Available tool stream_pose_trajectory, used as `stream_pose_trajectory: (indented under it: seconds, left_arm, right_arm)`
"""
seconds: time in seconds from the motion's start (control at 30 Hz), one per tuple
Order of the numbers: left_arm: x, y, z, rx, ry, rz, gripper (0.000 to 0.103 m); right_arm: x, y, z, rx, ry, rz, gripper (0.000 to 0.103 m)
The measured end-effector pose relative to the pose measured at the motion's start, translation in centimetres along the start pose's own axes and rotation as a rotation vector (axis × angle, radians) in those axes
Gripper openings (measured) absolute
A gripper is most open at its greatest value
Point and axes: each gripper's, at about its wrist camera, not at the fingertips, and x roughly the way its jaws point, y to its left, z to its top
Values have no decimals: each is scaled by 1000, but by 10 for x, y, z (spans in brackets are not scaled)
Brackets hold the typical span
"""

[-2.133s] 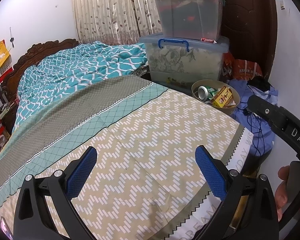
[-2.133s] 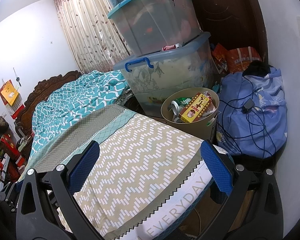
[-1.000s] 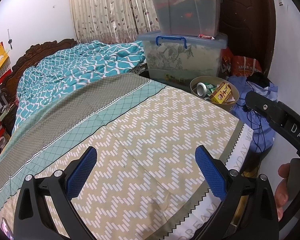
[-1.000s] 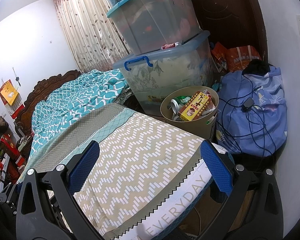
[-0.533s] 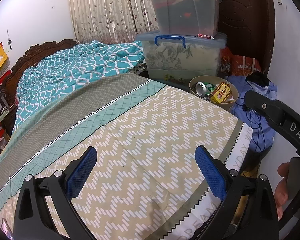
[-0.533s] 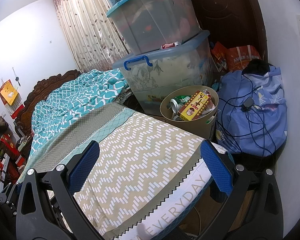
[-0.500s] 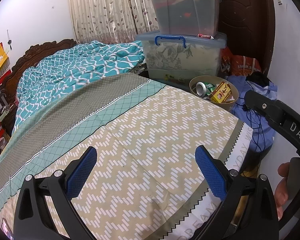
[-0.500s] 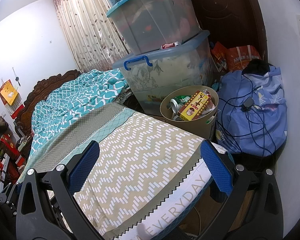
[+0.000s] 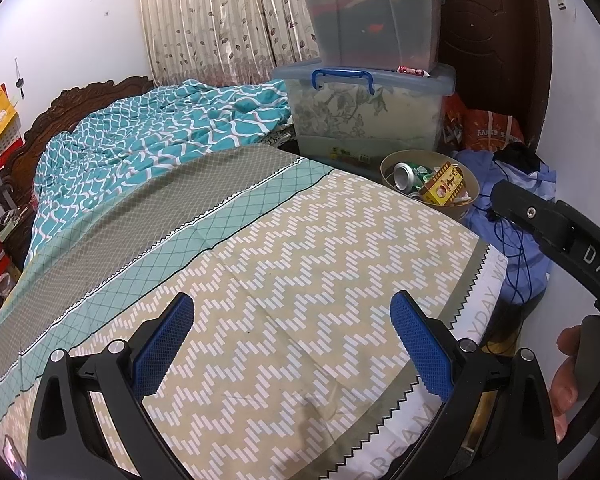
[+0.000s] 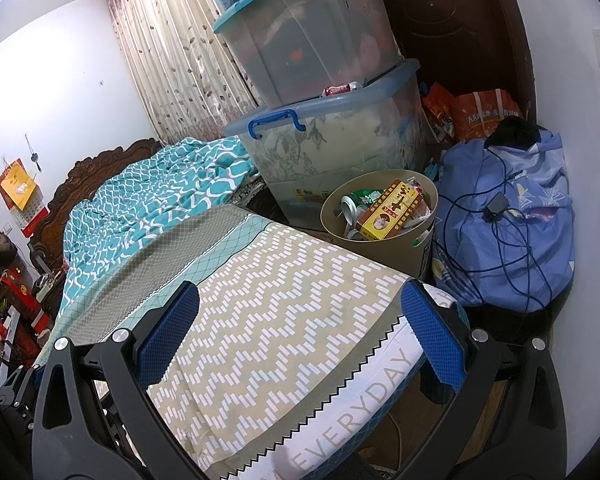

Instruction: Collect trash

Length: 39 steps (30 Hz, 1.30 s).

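Both tools, the left tool (image 9: 292,338) and the right tool (image 10: 300,328), are wide apart and hold nothing. At two o'clock past the bed (image 9: 300,264), the trash bin (image 10: 384,252) has cans and a box inside. No more trash shows, so the job looks nearly done.

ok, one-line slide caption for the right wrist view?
Open right gripper above the bed, facing the bin of cans and cartons.

A: Any writing you can read?

B: "EVERYDAY" on the white mattress edge (image 10: 342,420), lower middle of the right view. In the left view, only "YDAY" and "REAM" show there.

A: Anything else?

B: "DAS" on the black right gripper (image 9: 596,260), at right.
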Motion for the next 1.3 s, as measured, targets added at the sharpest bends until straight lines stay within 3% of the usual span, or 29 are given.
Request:
stream_pose_trajectory:
  seconds: [1.3]
  left_arm:
    - [1, 0, 1, 4, 2, -1, 95]
  right_arm:
    - [0, 1, -4, -2, 3, -1, 100]
